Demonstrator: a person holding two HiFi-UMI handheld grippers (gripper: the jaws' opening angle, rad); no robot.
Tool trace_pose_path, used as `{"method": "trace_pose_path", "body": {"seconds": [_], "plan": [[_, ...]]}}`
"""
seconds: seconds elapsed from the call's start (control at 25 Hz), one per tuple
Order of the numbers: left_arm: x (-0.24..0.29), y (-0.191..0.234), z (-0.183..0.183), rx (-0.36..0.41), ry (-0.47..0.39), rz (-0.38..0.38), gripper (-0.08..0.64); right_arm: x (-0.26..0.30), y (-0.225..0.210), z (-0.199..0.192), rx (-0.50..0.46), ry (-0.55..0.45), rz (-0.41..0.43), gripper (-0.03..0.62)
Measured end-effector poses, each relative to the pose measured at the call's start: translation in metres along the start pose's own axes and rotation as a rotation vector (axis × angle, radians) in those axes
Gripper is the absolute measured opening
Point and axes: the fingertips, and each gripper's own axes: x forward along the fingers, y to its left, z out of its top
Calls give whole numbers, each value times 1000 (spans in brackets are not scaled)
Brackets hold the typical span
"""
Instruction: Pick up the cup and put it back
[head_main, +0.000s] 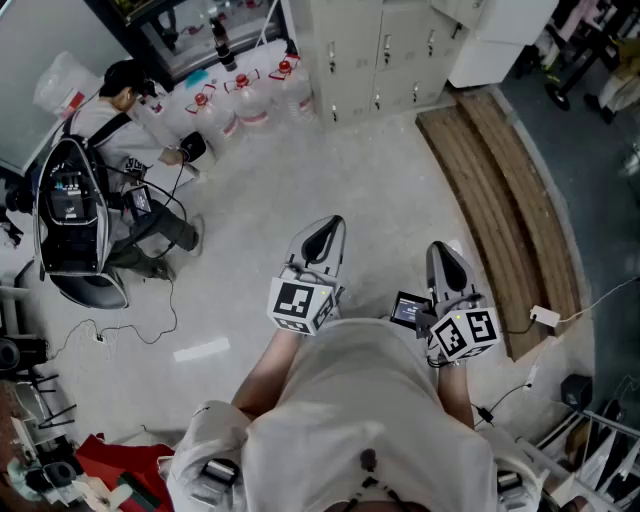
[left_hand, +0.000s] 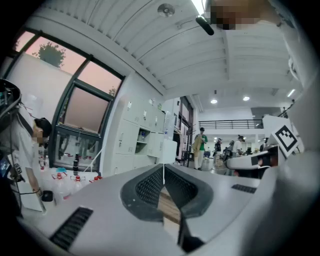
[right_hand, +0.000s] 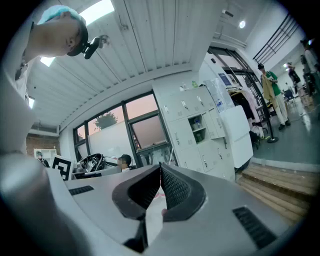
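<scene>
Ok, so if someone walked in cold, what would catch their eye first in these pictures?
The grey left gripper and grey right gripper, each with a black-and-white marker cube, are held level side by side over the pale speckled floor, both shut with nothing between the jaws. At upper left a person in a dark cap sits by clear water jugs with red caps. Curved wooden steps sweep down the right.

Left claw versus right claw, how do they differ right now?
In the head view the left claw sits higher in the picture than the right claw. A small screen sits right beside the right claw; the left claw has none next to it. Shared: both are shut, empty and point level.
</scene>
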Motion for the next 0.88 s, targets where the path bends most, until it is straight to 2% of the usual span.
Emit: {"method": "trace_pose_path", "body": {"seconds": [0.16,0.28,0.44,0.6,0.76,0.88], "plan": [[-11,-6,6,-23,-14,57,12,-22,-3,14,-29,-18,-6,26],[-13,-40,7,-20,-20,40,12,-57,-12,22,-60,-9,6,26],[-11,-95,-5,-40,-16,5,12,-105,-46,16,-49,16,-22,26],[-11,-138,-20,-44,5,11,12,-143,-80,15,-50,16,-26,26],[-14,-159,-24,-25,2,36,12,-155,-104,15,-88,22,-20,26],[-16,-164,-23,-15,-2,69,12,-155,-105,16,-88,10,8,26]]}}
